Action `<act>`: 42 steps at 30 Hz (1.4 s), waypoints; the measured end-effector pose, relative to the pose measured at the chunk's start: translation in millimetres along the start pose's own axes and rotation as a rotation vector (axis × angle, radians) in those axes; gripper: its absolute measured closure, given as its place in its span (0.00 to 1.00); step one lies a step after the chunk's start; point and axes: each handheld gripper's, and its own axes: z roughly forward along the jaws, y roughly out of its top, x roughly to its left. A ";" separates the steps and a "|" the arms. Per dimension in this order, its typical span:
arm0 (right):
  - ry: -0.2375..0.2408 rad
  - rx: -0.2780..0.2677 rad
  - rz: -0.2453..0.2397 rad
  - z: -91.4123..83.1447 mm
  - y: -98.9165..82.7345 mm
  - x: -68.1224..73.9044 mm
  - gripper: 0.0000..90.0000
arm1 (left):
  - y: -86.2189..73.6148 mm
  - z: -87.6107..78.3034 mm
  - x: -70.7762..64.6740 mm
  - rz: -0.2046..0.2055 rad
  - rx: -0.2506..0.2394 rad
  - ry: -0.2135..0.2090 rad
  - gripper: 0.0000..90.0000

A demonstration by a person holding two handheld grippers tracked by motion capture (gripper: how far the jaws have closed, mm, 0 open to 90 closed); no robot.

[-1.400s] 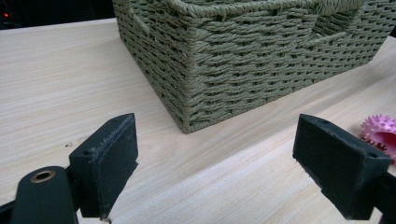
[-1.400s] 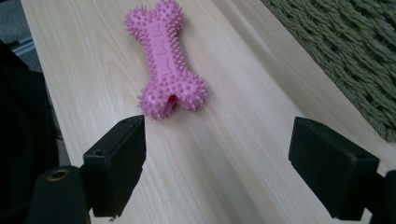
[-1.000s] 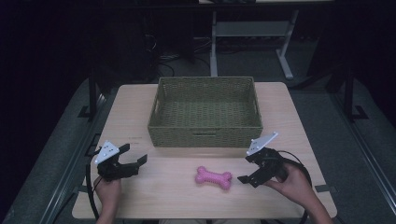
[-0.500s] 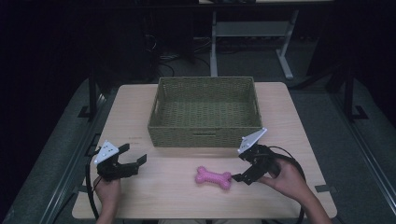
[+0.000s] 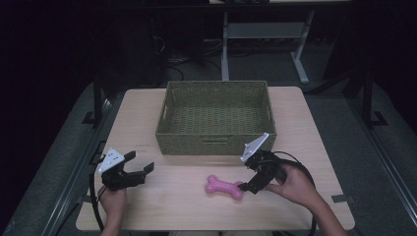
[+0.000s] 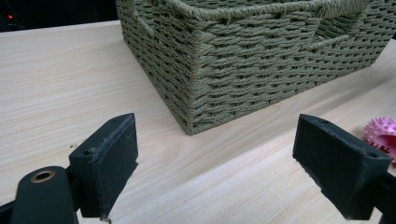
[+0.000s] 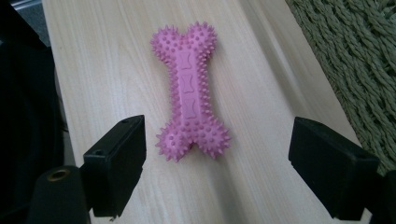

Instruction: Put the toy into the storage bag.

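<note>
A pink spiky bone toy (image 5: 224, 187) (image 7: 189, 93) lies flat on the wooden table (image 5: 172, 206), in front of a green woven basket (image 5: 216, 118). My right gripper (image 5: 246, 186) (image 7: 215, 172) is open just to the right of the toy, its jaws spread on either side of the toy's near end without touching it. My left gripper (image 5: 139, 166) (image 6: 215, 172) is open at the front left of the table, facing the basket's front-left corner (image 6: 191, 93). A spiky pink end of the toy (image 6: 380, 133) shows at the right edge of the left gripper view.
The basket looks empty inside. Bare table surrounds the toy at the front. A white table frame (image 5: 260, 34) stands on the dark floor behind the table. Black cables trail from both grippers.
My right gripper has moved left and forward, closing in on the toy's right end. The left gripper has stayed nearly still.
</note>
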 end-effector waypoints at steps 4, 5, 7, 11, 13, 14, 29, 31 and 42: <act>0.002 0.010 -0.012 2.6 3.6 0.4 0.21 | 0.1 -0.2 0.1 0.000 0.000 0.001 0.15; 0.007 0.017 -0.015 3.8 5.8 1.0 0.21 | 0.0 0.0 0.2 -0.001 0.001 0.001 0.15; 0.007 0.022 -0.025 5.5 8.6 1.1 0.21 | 0.1 0.0 0.1 0.001 0.001 0.001 0.15; 0.010 0.036 -0.035 9.2 13.8 1.4 0.21 | 0.3 -0.7 0.5 0.004 -0.003 0.001 0.15; 0.012 0.046 -0.050 13.8 19.0 2.5 0.22 | 0.2 -1.2 1.1 -0.002 -0.007 0.002 0.15; 0.015 0.049 -0.054 15.4 20.4 2.6 0.22 | 0.1 -1.2 1.3 -0.002 -0.007 0.002 0.15; 0.045 0.139 -0.093 48.6 32.8 5.9 0.25 | 0.2 -1.1 1.8 -0.004 -0.008 0.004 0.15; 0.045 0.147 -0.098 51.7 34.0 7.2 0.25 | 0.1 -1.4 2.1 -0.005 -0.007 0.003 0.15; 0.075 0.162 -0.101 65.4 37.1 8.3 0.30 | 0.0 -1.3 2.5 -0.005 -0.007 0.003 0.15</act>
